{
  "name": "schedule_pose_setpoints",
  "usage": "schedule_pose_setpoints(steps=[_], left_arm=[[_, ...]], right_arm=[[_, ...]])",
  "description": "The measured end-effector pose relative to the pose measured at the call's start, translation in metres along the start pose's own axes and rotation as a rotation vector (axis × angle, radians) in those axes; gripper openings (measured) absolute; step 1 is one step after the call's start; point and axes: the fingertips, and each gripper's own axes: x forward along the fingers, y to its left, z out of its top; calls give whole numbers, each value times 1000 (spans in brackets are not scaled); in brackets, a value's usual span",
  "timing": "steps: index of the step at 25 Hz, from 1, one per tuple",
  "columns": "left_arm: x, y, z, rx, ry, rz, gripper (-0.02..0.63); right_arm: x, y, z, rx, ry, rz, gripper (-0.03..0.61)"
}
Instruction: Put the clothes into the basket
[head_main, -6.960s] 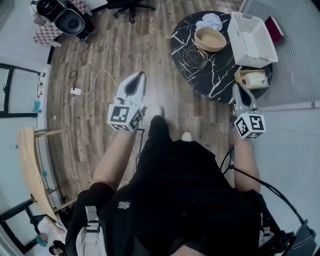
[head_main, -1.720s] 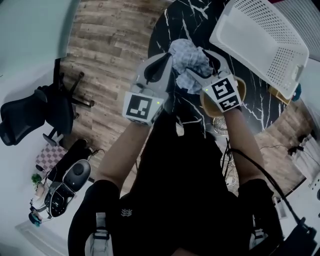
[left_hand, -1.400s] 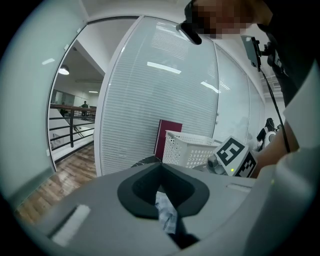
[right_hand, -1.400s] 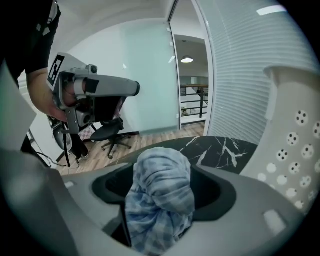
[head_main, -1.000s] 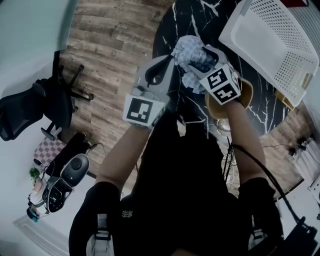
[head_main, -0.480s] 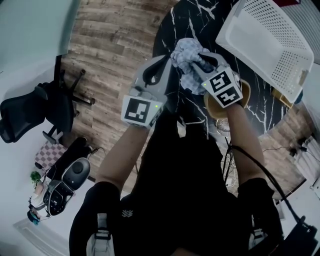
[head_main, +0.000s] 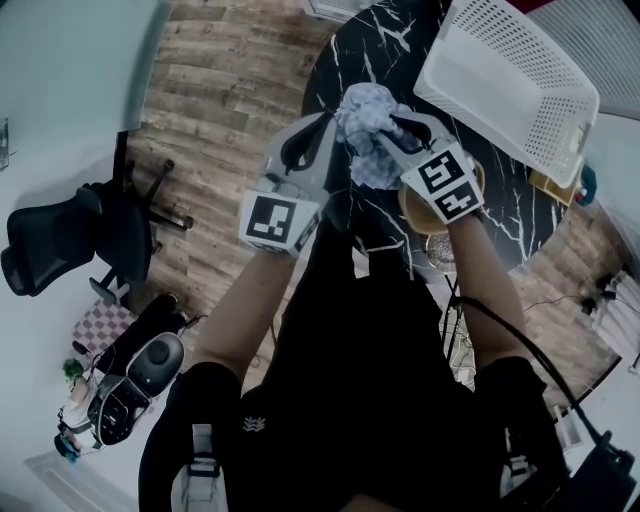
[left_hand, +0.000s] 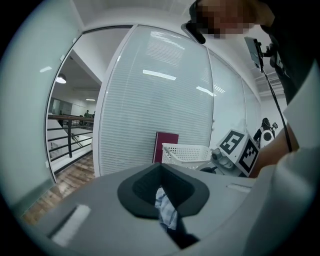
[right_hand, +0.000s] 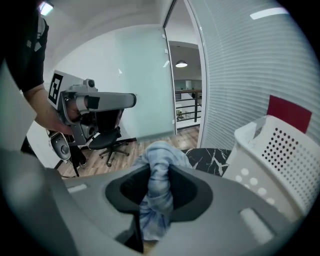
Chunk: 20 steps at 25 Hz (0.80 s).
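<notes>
The right gripper (right_hand: 158, 202) has its jaws drawn most of the way together, having just been closing, and they pinch a twisted fold of the pale blue checked garment (head_main: 366, 128), which bulges up past the jaw tips. The left gripper (left_hand: 167, 212) has its jaws nearly together too, clamped on a thin corner of the same cloth. In the head view the two tools point toward each other with the bunched garment strung between their tips, each marker cube close to the person's wrist.

The garment hangs clear above the round black marble-patterned table (head_main: 338, 55), gripped from both sides. Just under the right gripper a tan wooden bowl (head_main: 412, 214) sits on the tabletop. The white perforated basket (head_main: 505, 85) stands on the far right part of the table, near the garment but apart from it, with nothing visible inside it. A dark red flat object (left_hand: 166, 145) stands behind the basket. Off to the left, a black office chair (head_main: 70, 240) stands on the wooden floor (head_main: 215, 110).
</notes>
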Motion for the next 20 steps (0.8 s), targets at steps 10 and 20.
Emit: schedule_pose_setpoints(steps=[10, 20], left_arm=[[-19, -17, 50, 47, -54, -11, 6], [-28, -42, 92, 78, -100, -55, 6]], right_arm=[[-58, 10, 41, -25, -83, -67, 115], [-119, 4, 72, 23, -187, -140, 115]])
